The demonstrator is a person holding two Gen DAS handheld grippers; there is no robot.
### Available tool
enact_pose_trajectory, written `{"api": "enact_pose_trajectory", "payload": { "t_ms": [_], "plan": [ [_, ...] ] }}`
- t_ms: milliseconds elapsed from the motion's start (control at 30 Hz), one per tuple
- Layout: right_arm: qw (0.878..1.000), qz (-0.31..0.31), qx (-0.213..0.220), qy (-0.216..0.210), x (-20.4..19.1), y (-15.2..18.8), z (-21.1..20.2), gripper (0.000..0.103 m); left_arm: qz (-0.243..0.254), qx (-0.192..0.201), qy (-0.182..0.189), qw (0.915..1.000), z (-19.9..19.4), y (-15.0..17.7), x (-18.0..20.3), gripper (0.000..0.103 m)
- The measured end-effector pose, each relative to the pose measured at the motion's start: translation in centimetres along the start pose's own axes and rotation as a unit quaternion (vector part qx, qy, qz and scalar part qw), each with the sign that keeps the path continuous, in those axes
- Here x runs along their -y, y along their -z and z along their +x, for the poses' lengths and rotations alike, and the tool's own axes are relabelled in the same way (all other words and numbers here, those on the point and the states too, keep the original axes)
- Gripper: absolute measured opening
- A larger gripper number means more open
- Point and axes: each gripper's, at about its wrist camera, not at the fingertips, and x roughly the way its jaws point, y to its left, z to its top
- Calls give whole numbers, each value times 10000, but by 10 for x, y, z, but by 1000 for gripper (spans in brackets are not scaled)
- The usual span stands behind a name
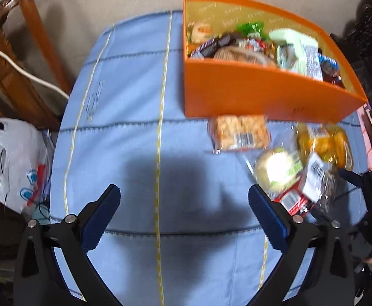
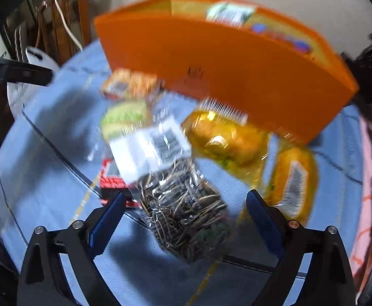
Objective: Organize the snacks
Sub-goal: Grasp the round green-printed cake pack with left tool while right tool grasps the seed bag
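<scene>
several loose snacks are left just in front of the half-filled orange box, so the right gripper is spread wide around a clear packet, ungripped, while the left gripper is held wide open and empty.

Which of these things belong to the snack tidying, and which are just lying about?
Job: orange box, peanut bar, clear bag of dark strips, yellow packets, green-topped cup, red pack.
Lying about: white plastic bag, wooden chair, white cable.

black tool, ribbed blue pads
</scene>
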Motion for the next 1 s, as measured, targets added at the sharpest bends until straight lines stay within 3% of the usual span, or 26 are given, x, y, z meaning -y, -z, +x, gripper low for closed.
{"api": "enact_pose_trajectory", "payload": {
  "t_ms": [133, 233, 333, 500, 667, 700, 733, 833, 933, 1000],
  "plan": [
    [9986, 245, -265, -386, 7, 4, 5, 73, 255, 30, 149, 9996, -2, 5, 14, 98],
    [9930, 804, -332, -802, 22, 15, -6, 73, 693, -28, 314, 9971, 4, 4, 38, 99],
    [9826, 1472, -191, -1119, 41, 36, -24, 73, 889, -201, 249, 9955, 16, 3, 62, 99],
    [9704, 2044, -121, -1279, 62, 74, -46, 73, 275, -619, 675, 9954, 39, -13, 85, 99],
    [9654, 2238, -147, -1334, 64, 91, -51, 73, -92, -821, 781, 9935, 64, -28, 101, 98],
    [9649, 2242, -153, -1358, 64, 92, -50, 73, -152, -923, 767, 9927, 73, -30, 105, 91],
    [9648, 2231, -172, -1381, 62, 86, -49, 73, -163, -979, 750, 9922, 80, -30, 105, 75],
    [9658, 2162, -193, -1419, 55, 80, -44, 73, -218, -994, 991, 9899, 86, -28, 103, 63],
    [9674, 2056, -145, -1469, 50, 67, -43, 73, 300, -760, 619, 9947, 75, -22, 104, 59],
    [9684, 1989, -64, -1505, 54, 60, -49, 73, 354, -716, 527, 9954, 67, -15, 95, 59]
  ]
}}
